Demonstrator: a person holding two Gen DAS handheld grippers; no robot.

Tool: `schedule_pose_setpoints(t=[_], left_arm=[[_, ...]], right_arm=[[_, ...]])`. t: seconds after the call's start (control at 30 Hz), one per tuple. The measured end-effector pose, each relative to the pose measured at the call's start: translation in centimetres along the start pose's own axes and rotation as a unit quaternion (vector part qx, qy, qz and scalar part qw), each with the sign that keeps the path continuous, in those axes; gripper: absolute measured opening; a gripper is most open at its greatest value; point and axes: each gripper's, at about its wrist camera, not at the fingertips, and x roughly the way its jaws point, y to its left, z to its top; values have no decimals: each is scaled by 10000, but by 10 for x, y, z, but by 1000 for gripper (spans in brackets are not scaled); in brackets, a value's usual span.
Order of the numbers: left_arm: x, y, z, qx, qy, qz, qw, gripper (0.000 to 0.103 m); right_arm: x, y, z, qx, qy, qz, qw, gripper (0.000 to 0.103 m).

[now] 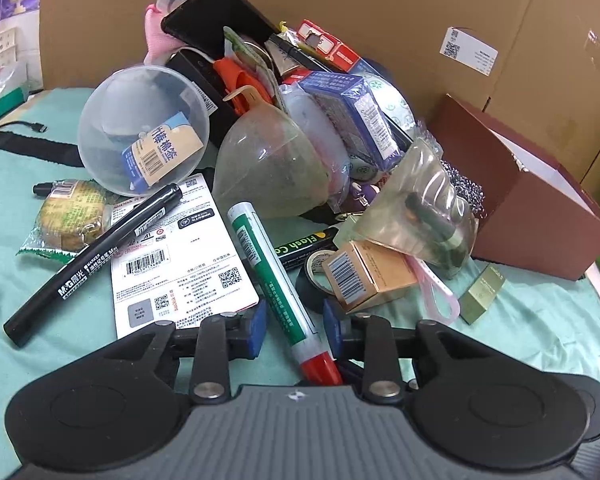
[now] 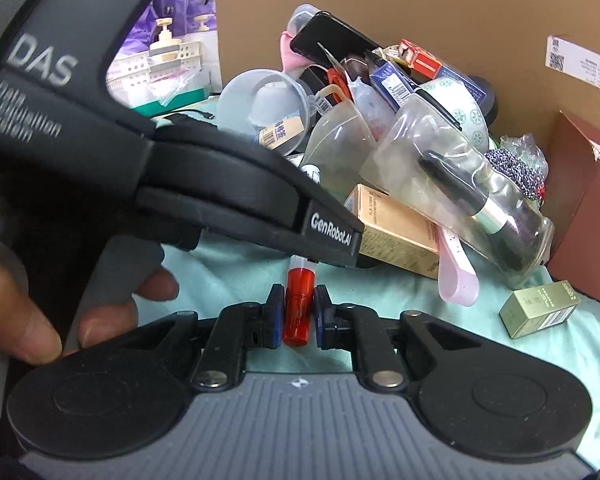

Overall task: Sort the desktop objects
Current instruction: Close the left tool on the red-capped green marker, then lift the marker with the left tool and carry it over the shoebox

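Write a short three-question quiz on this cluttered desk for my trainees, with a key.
1. True or false: the right gripper is shut on the cap end of the red-capped marker.
2. The black marker lies partly across which item? A. the white printed card B. a phone C. a roll of tape
3. What colour is the cloth under the clutter?

Key: 1 true; 2 A; 3 pale green.
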Motion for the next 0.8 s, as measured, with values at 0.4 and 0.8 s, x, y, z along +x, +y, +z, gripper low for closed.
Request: schedule_pose_setpoints(t=[0.4, 0.8], left_arm=[[-31, -4, -14, -153, -21, -28, 9999, 27], [-73, -54, 11, 325, -729, -377, 9961, 27]], right_arm=[[-32, 8, -10, -107, -89, 90, 9999, 13], [-97, -8, 1, -134, -844, -270, 9960, 14]])
